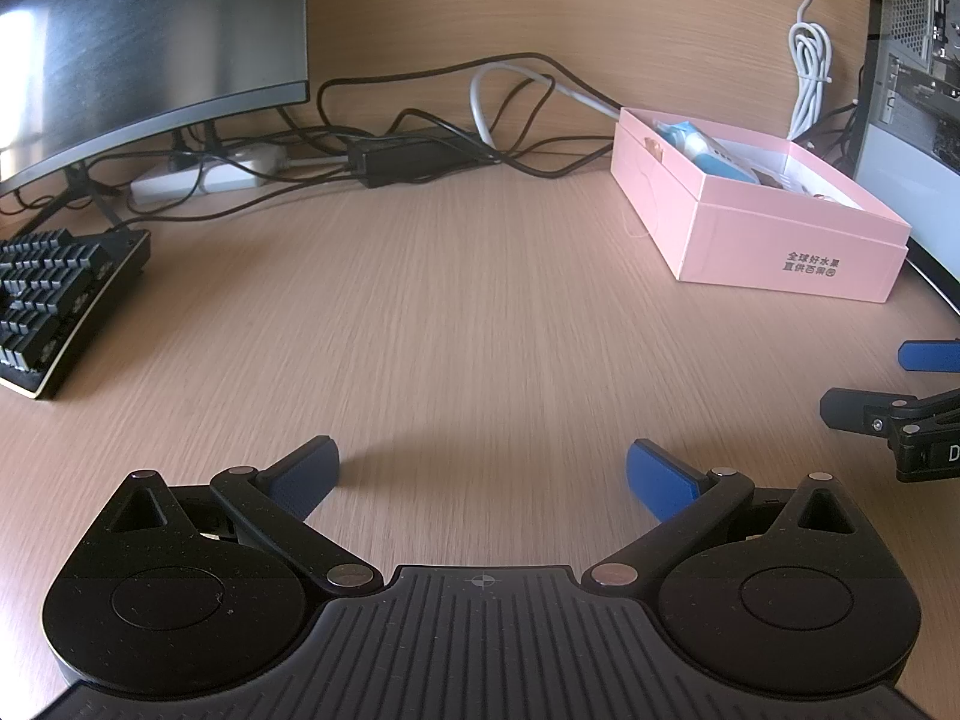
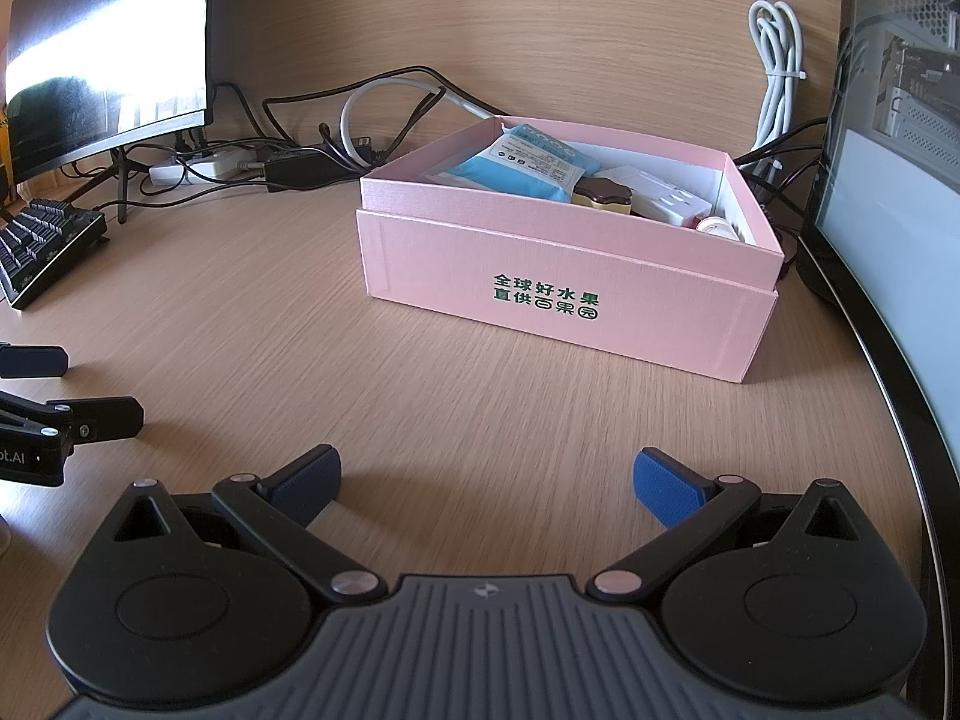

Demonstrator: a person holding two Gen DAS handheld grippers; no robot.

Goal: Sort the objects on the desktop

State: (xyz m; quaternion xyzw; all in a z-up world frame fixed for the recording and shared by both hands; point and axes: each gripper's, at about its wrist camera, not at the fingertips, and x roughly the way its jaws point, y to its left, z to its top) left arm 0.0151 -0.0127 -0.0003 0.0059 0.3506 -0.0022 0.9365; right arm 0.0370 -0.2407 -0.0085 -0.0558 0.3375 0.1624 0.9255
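Observation:
A pink cardboard box (image 2: pixel 564 294) with green lettering stands on the wooden desk (image 2: pixel 300 330), ahead of my right gripper (image 2: pixel 486 480). Inside lie a blue packet (image 2: pixel 528 165), a brown and yellow piece (image 2: pixel 603 195), a white flat item (image 2: pixel 672 192) and a small white and red item (image 2: pixel 717 227). The same box (image 1: pixel 750 228) sits far right in the left wrist view, where my left gripper (image 1: pixel 483 474) hangs low over bare desk. Both grippers are open with nothing between their blue pads. Each gripper shows at the edge of the other's view.
A black keyboard (image 1: pixel 54 300) lies at the left under a curved monitor (image 1: pixel 138 42). Black and white cables, a power strip (image 1: pixel 198 180) and a black adapter (image 1: pixel 414 159) crowd the back edge. A second monitor (image 2: pixel 900 252) stands close right of the box. A computer case (image 1: pixel 918 60) is behind.

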